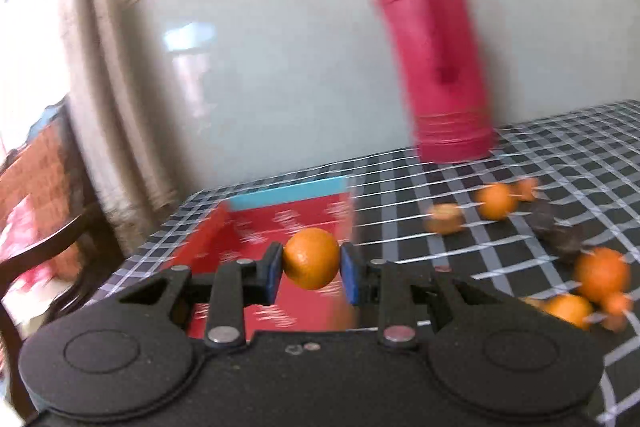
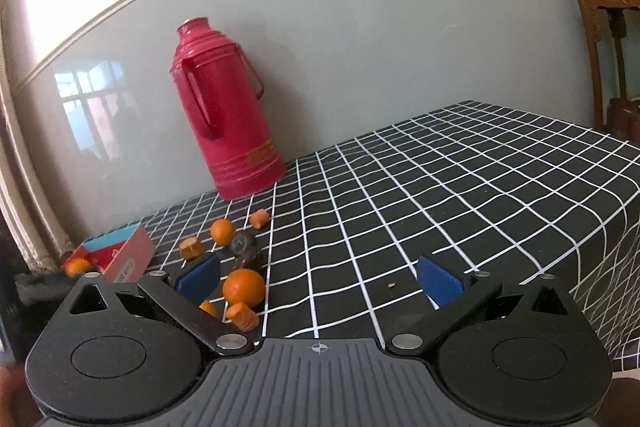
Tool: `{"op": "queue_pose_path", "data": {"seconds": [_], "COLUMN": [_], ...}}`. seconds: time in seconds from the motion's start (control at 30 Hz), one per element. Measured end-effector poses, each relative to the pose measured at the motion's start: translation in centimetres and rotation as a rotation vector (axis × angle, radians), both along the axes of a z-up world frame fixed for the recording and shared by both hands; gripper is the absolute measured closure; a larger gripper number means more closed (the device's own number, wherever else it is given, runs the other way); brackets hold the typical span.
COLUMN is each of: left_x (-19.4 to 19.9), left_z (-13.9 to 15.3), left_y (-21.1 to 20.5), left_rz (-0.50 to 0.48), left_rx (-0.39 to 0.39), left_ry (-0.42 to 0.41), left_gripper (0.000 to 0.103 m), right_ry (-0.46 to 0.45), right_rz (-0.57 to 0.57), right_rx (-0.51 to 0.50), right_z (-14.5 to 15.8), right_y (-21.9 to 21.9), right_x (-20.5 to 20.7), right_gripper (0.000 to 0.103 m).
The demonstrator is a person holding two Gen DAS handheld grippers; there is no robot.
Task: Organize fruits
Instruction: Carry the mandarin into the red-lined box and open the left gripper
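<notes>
At the far left of the checked table, a red box lies open. The left gripper hangs above it, its blue pads clamped on a small orange that sits squarely between them, clear of the cloth. Right of the box, loose oranges and carrot pieces lie scattered near a dark fruit, with a pink thermos behind. The right gripper hovers with jaws spread wide, empty; one orange sits just beside its left pad.

Both low, near views share flask, blurred left.
</notes>
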State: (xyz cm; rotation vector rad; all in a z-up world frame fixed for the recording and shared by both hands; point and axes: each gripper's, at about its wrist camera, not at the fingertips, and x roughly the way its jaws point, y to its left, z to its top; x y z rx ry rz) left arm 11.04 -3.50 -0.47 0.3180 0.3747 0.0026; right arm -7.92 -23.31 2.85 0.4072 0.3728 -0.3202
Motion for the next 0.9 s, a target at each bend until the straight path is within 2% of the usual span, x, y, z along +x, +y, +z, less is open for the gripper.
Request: {"op": "queue_pose_path", "data": {"seconds": [0.1,0.23,0.37,0.4,0.43,0.47,0.5,0.53,0.63,0.7,0.8,0.87,0.9], "left_x": [2.4,5.7,6.9,6.7,6.4,6.3,6.1,5.8,5.1,4.3,3.0,2.1,1.8], "left_z": [0.0,-0.8,-1.3,-1.1,-0.9,-0.7,-0.6,-0.3,0.7,1.3,2.1,2.6,2.8], "left_y": [2.0,4.8,6.5,6.8,6.9,7.0,7.0,7.1,7.3,7.7,8.7,9.5,9.8], "left_rz": [0.114,0.249,0.306,0.299,0.296,0.296,0.297,0.301,0.273,0.261,0.264,0.276,0.283], "left_rx": [-0.012,-0.028,-0.04,-0.054,-0.065,-0.068,-0.072,-0.083,-0.118,-0.133,-0.14,-0.136,-0.132], "left_ry": [0.057,0.176,0.255,0.259,0.255,0.252,0.247,0.234,0.191,0.164,0.115,0.068,0.049], "left_gripper": [0.082,0.082,0.078,0.072,0.071,0.058,0.035,0.026,0.025,0.02,0.019,0.018,0.017], "right_ry": [0.026,0.063,0.117,0.128,0.139,0.146,0.151,0.157,0.196,0.213,0.221,0.216,0.227], "right_rz": [0.027,0.072,0.124,0.135,0.148,0.16,0.175,0.191,0.242,0.253,0.265,0.274,0.279], "right_rx": [-0.013,-0.026,-0.039,-0.041,-0.041,-0.043,-0.044,-0.047,-0.077,-0.106,-0.139,-0.159,-0.166], "right_z": [-0.3,-0.8,-1.4,-1.5,-1.6,-1.7,-1.8,-1.8,-2.4,-2.9,-3.7,-3.9,-4.1], "right_y": [0.6,1.6,2.1,2.2,2.2,2.3,2.4,2.5,3.0,3.3,3.7,3.9,4.0], "right_x": [0.7,1.8,3.3,3.6,4.0,4.4,4.8,5.2,7.0,7.9,8.7,8.8,9.1], "right_gripper": [0.0,0.0,0.0,0.0,0.0,0.0,0.0,0.0,0.0,0.0,0.001,0.021,0.034]}}
